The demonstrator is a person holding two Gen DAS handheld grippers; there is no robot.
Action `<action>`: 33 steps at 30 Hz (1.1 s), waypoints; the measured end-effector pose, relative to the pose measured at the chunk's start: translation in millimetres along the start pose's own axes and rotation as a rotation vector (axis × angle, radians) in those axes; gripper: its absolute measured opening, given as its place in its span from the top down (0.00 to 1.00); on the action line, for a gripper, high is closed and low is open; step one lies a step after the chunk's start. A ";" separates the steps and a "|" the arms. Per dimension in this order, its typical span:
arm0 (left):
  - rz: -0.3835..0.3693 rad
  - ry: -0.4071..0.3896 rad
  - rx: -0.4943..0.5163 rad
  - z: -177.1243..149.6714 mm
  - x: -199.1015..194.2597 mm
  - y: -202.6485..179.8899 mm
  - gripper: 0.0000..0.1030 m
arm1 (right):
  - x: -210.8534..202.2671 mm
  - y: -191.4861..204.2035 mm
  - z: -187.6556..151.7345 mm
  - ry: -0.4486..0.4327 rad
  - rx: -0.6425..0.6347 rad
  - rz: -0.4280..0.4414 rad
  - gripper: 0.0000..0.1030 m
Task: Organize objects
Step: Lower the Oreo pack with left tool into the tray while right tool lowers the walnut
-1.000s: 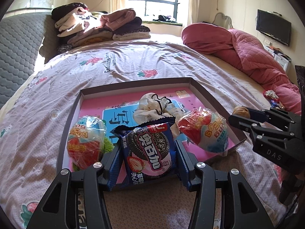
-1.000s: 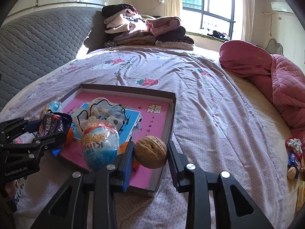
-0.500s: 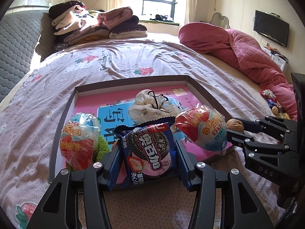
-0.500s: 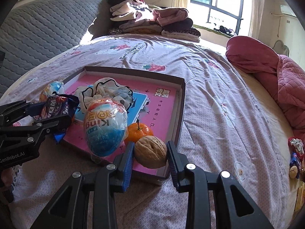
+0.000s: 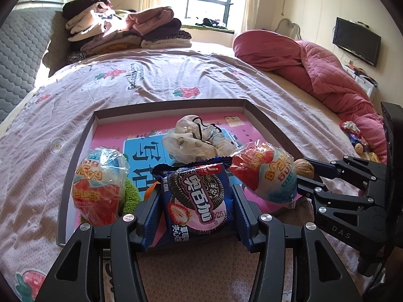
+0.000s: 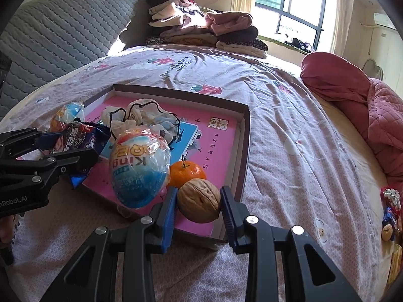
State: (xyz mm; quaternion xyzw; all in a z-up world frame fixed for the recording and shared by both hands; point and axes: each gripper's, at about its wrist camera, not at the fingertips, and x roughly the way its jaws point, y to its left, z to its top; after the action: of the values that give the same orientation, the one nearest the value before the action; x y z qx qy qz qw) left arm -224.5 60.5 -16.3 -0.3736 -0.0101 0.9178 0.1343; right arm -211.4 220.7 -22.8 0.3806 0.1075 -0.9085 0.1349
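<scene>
A shallow box (image 5: 264, 123) with a pink floor lies on the bed, also in the right wrist view (image 6: 245, 125). My left gripper (image 5: 196, 198) is shut on a blue cookie packet (image 5: 196, 196) over the box's near edge. My right gripper (image 6: 199, 201) is shut on a walnut (image 6: 199, 200) just over the box's near right corner; the walnut also shows in the left wrist view (image 5: 304, 167). In the box lie a wrapped egg (image 6: 139, 166), a second wrapped egg (image 5: 98, 183), a tangerine (image 6: 186, 172) and a pale scrunchie (image 5: 196, 138).
A red quilt (image 5: 314, 63) is bunched at the right of the bed. Folded clothes (image 5: 126, 30) are stacked at the head. Small wrapped sweets (image 6: 390, 211) lie at the bed's right edge. A grey padded headboard (image 6: 63, 30) is at the left.
Both grippers have moved forward over the box's near edge with their loads. The walnut has come in over the box corner, close to the tangerine.
</scene>
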 end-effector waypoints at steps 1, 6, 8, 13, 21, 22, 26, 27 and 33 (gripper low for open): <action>-0.001 0.001 0.001 0.5 0.4 0.4 0.47 | 0.2 -0.3 0.3 0.001 0.001 0.001 0.67; 0.003 -0.003 -0.007 2.1 1.4 3.5 0.47 | 0.1 0.8 0.7 0.003 -0.010 -0.007 0.67; 0.002 -0.005 -0.002 2.2 2.0 3.5 0.47 | 0.4 0.8 0.7 0.004 -0.011 -0.007 0.67; 0.021 -0.006 0.009 1.5 4.7 4.2 0.43 | 0.4 1.8 1.2 0.007 -0.013 -0.011 0.67; 0.021 -0.003 0.018 0.6 4.1 1.3 0.39 | -0.4 3.4 1.0 0.014 -0.015 -0.015 0.67; 0.021 -0.002 0.020 0.7 3.9 0.9 0.39 | -0.7 3.4 0.9 0.012 -0.014 -0.015 0.67; 0.020 0.001 0.016 1.0 3.0 0.7 0.38 | -1.5 3.7 0.1 0.014 -0.019 -0.019 0.66; 0.021 0.001 0.016 0.9 2.9 0.7 0.38 | -1.5 3.7 0.3 0.015 -0.018 -0.020 0.66; 0.018 0.006 0.010 1.6 1.6 0.9 0.38 | -1.4 3.3 1.1 0.018 -0.014 -0.022 0.65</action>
State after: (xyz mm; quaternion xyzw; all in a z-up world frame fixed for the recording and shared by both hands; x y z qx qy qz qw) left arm -226.9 60.2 -16.3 -0.3756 -0.0021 0.9179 0.1279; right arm -210.1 217.5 -21.4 0.3864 0.1192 -0.9058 0.1266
